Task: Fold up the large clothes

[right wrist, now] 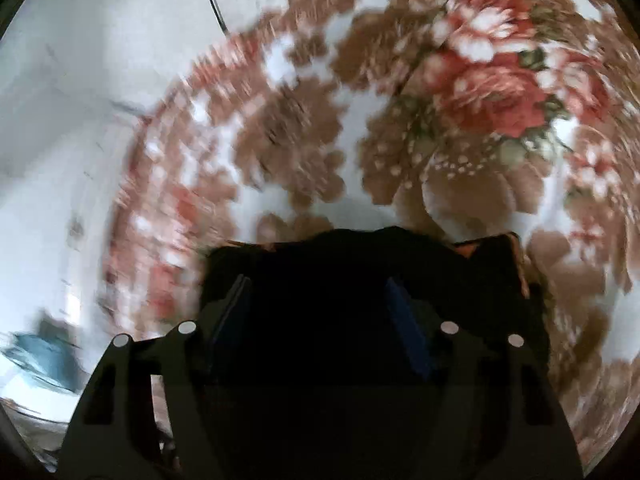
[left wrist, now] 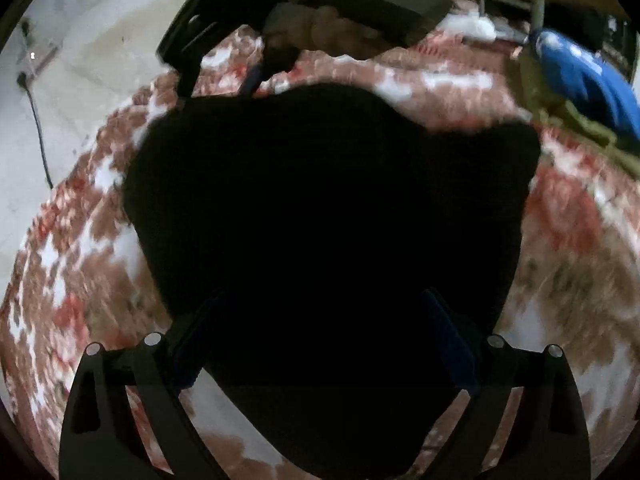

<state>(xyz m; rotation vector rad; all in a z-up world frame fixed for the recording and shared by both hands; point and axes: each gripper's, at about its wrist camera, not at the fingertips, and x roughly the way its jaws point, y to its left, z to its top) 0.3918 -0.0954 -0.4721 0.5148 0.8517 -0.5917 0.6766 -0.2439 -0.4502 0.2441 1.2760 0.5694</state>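
Where the bed meets the room, a pale, mottled floor (left wrist: 80,52) shows along the left of both wrist views, with one thin black cable (left wrist: 40,136) trailing across it. One soft bedspread printed with brown leaves and red roses on white (right wrist: 460,92) covers the whole work surface; its pattern is smeared by motion blur.

One large black fabric garment (left wrist: 328,208) lies flat on that bedspread, a broad, matte, featureless dark shape with rounded lobes at its upper corners. In the left wrist view it fills the middle of the picture and runs down between the two fingers. In the right wrist view an edge of it (right wrist: 360,280) spreads across the lower middle, with a sliver of orange-brown showing at its upper right corner.

The left gripper (left wrist: 320,320), black with blue pads, stands spread wide over the garment, its pads apart from each other and not pinching the cloth. The right gripper (right wrist: 320,304), of the same build, is also parted above the dark cloth, released. It appears again at the top of the left wrist view, held in a hand (left wrist: 320,24).

At the far right of the bed lie one bright blue cloth (left wrist: 580,76) and one olive-green cloth (left wrist: 560,120) beneath it.
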